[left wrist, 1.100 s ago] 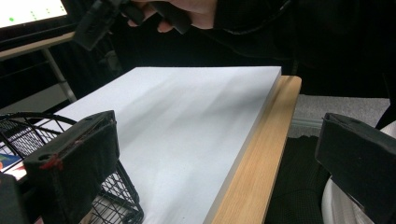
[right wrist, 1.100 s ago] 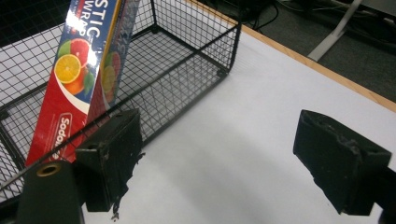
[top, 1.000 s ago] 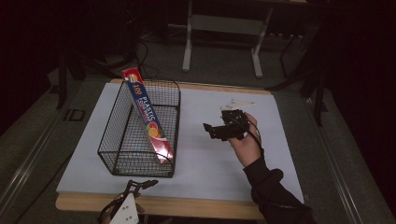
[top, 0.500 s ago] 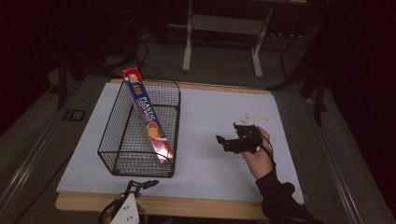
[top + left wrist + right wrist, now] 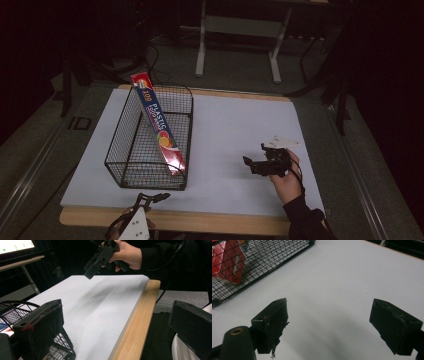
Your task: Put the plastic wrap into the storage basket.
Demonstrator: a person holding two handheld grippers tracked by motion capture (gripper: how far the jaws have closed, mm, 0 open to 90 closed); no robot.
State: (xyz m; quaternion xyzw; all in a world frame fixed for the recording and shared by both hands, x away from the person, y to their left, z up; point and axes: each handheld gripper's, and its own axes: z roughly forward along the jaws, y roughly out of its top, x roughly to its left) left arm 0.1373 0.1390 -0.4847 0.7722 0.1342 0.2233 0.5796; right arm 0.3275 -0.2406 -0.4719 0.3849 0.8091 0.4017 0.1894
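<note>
Right gripper jaws wide, empty; plastic wrap box leans lengthwise in wire basket, leftward. Left gripper nearer, wide, empty.

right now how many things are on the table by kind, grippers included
wire basket: 1
plastic wrap box, leaning inside the basket: 1
grippers: 2, left gripper at the table's near edge, right gripper over the white top, both open
total: 4
</note>
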